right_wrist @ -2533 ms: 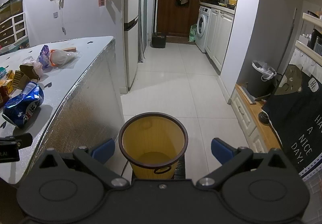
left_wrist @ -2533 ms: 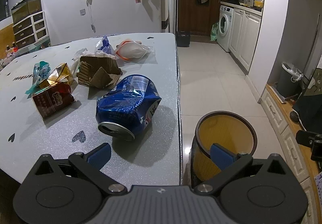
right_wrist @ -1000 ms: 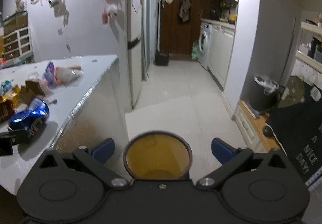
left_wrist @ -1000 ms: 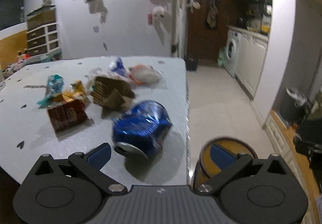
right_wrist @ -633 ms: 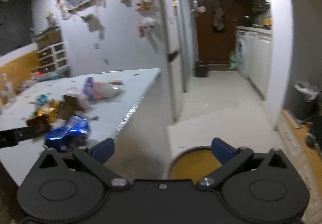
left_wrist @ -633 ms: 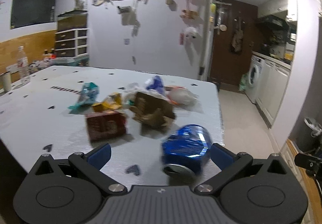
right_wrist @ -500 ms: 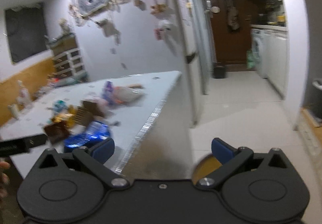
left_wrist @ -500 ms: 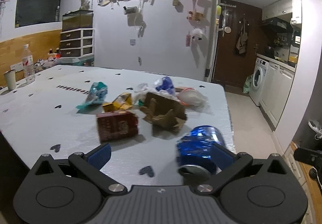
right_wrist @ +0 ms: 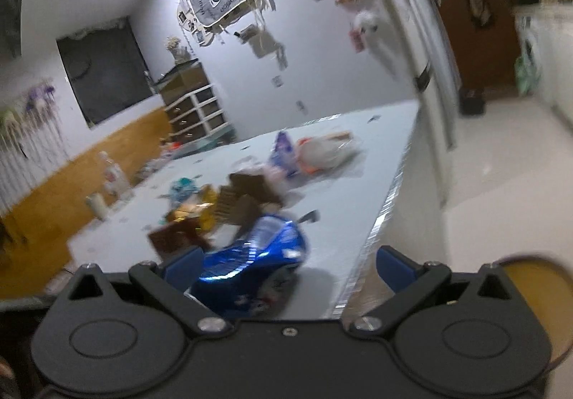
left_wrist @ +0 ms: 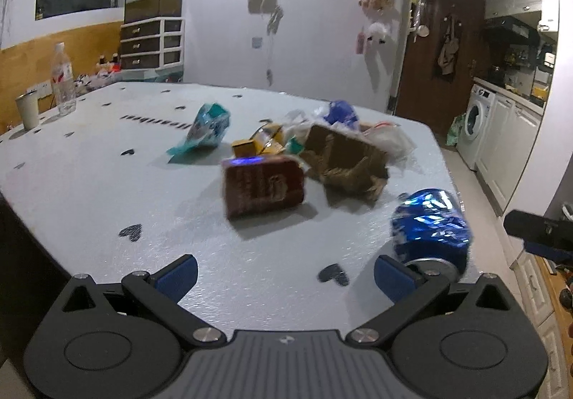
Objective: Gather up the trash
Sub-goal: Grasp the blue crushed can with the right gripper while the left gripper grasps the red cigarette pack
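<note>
Nothing binned yet: crushed blue can [left_wrist: 429, 227], red carton [left_wrist: 264, 186] and wrappers litter the table [left_wrist: 89, 162]; both hand-held grippers, left [left_wrist: 283, 272] and right [right_wrist: 286, 266], gape empty.

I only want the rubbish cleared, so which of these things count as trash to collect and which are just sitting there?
Trash job:
- crushed blue can
- red-brown carton
- torn cardboard
- teal wrapper
- yellow wrapper
- white plastic bag
- yellow bin, where it goes

Just lying about:
- water bottle
- metal cup
- drawer unit
- washing machine
</note>
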### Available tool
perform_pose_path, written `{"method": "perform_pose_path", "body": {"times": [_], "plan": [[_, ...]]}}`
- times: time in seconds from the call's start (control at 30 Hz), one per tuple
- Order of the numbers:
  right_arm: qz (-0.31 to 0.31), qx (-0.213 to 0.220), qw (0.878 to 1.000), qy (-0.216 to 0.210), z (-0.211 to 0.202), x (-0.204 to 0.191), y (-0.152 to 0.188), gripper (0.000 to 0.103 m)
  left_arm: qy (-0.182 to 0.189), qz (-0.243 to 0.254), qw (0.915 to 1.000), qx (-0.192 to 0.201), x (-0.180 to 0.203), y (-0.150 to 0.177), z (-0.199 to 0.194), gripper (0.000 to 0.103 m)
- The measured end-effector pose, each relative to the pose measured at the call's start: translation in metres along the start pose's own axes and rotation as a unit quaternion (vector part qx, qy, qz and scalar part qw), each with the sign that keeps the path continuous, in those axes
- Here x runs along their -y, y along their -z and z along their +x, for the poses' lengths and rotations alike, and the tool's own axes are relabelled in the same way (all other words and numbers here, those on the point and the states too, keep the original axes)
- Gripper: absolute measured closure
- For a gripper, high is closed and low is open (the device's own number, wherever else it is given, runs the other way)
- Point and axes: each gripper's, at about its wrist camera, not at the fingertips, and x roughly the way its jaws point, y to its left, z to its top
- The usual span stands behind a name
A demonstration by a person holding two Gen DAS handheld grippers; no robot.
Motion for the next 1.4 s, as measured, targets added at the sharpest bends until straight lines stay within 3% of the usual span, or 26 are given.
{"method": "perform_pose_path", "body": {"times": [0.1, 0.43, 0.57, 0.8, 0.9, 1.17, 1.23, 1.4], "plan": [[0.053, -0.021, 0.998, -0.027, 0.019, 0.008, 0.001, 0.0, -0.007, 0.011, 0.9999, -0.002, -0.007, 0.0, 0.003, 0.0], [0.193, -0.07, 0.972, -0.115, 0.065, 0.023, 0.01, 0.015, 0.046, 0.038, 0.9982, 0.002, -0.037, -0.02, 0.021, 0.0], [0.198, -0.08, 0.968, -0.134, 0.078, 0.015, 0.011, 0.017, 0.06, 0.039, 0.9974, -0.003, -0.043, -0.035, 0.038, 0.0], [0.195, -0.085, 0.971, -0.105, 0.086, 0.009, 0.003, 0.014, 0.08, 0.077, 0.9938, -0.005, -0.039, -0.064, 0.074, 0.0], [0.202, -0.089, 0.969, -0.115, 0.086, 0.012, 0.001, 0.023, 0.085, 0.088, 0.9924, -0.013, -0.038, -0.078, 0.094, 0.0], [0.192, -0.112, 0.964, -0.145, 0.086, 0.008, -0.01, 0.026, 0.162, 0.051, 0.9846, -0.043, -0.045, -0.087, 0.126, 0.0], [0.203, -0.12, 0.961, -0.146, 0.09, 0.01, -0.014, 0.027, 0.184, 0.059, 0.98, -0.046, -0.037, -0.083, 0.121, 0.0], [0.227, -0.148, 0.951, -0.149, 0.104, 0.01, -0.018, 0.041, 0.222, 0.095, 0.9683, -0.064, -0.016, -0.072, 0.106, 0.0]]}}
